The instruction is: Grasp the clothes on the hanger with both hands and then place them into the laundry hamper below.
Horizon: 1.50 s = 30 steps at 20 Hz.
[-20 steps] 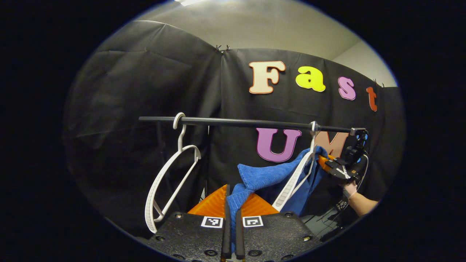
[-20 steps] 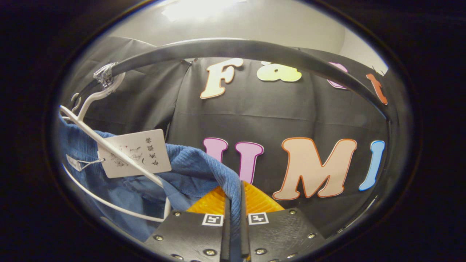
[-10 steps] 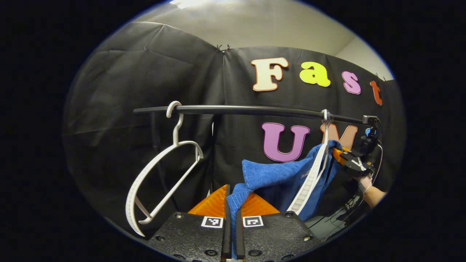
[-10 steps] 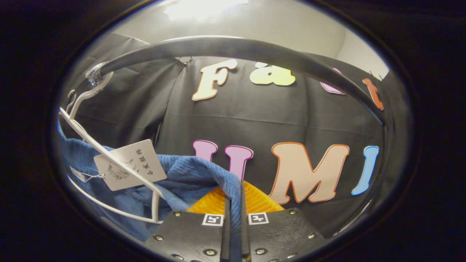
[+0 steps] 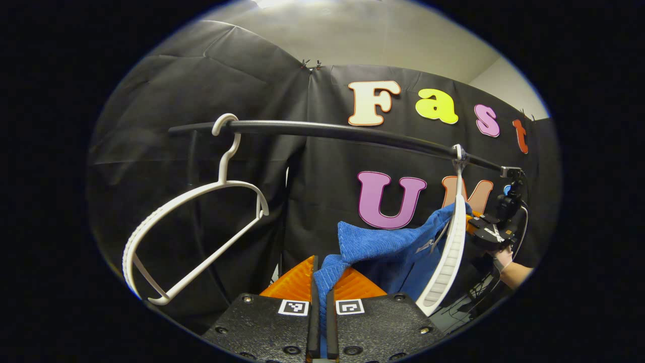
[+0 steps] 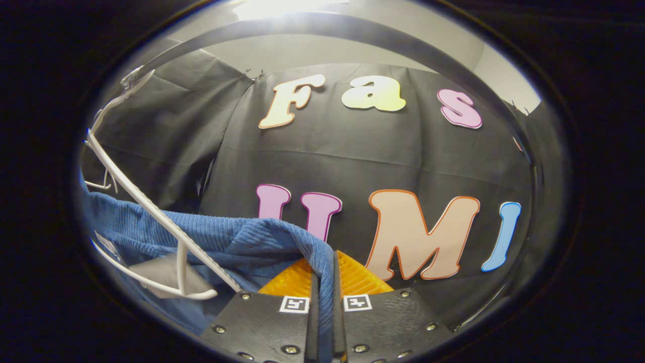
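A blue ribbed garment (image 5: 383, 244) stretches between my two grippers, below the black rail (image 5: 327, 132). My left gripper (image 5: 320, 302) is shut on one edge of it at the bottom of the left gripper view. The cloth runs right past a white hanger (image 5: 450, 257) toward my right gripper (image 5: 488, 232), held by a person's hand. In the right gripper view my right gripper (image 6: 325, 307) is shut on another edge of the blue garment (image 6: 216, 239). The white hanger (image 6: 151, 212) crosses the cloth at the left, and a paper tag (image 6: 156, 275) hangs low beside it.
A second, bare white hanger (image 5: 194, 222) hangs on the rail at the left. The rail (image 6: 383, 43) arches close overhead in the right gripper view. The booth's black cloth wall stands behind the rail. A person's forearm (image 5: 514, 275) shows at the far right.
Both grippers have dropped lower with the garment, so the rail sits higher in both views. The cloth has slid down the hanger, the tag swung low, and the bare hanger looms larger.
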Each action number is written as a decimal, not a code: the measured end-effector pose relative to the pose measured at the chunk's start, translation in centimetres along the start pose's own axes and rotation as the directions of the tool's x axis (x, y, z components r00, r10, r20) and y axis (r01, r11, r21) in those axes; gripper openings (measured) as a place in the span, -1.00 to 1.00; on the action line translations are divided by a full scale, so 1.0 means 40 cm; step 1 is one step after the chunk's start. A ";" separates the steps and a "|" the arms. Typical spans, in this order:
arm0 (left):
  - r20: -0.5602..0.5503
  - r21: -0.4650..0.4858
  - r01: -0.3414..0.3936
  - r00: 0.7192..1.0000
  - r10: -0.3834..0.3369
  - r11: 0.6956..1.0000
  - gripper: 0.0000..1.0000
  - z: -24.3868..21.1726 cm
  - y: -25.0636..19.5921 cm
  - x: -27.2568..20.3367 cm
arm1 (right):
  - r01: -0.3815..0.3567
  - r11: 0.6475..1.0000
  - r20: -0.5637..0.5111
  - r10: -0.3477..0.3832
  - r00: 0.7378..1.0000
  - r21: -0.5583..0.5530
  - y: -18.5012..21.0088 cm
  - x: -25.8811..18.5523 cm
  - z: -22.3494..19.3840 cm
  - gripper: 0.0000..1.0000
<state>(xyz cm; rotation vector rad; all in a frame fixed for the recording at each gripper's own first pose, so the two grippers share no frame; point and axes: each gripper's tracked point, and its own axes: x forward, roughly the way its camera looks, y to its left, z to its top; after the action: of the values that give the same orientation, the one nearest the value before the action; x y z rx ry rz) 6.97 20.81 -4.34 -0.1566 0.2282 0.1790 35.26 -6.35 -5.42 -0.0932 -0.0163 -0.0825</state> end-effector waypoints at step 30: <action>-0.147 0.088 0.055 0.988 -0.042 0.995 -0.89 -0.405 -0.152 -0.079 | -0.018 1.000 -0.324 0.024 0.946 0.024 -0.019 -0.376 -0.370 -0.79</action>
<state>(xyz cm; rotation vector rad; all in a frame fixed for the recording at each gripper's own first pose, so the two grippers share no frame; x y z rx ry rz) 1.72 11.61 -18.34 -0.0839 0.3768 0.1085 20.42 -7.25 -20.37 -0.0579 0.3132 -0.0755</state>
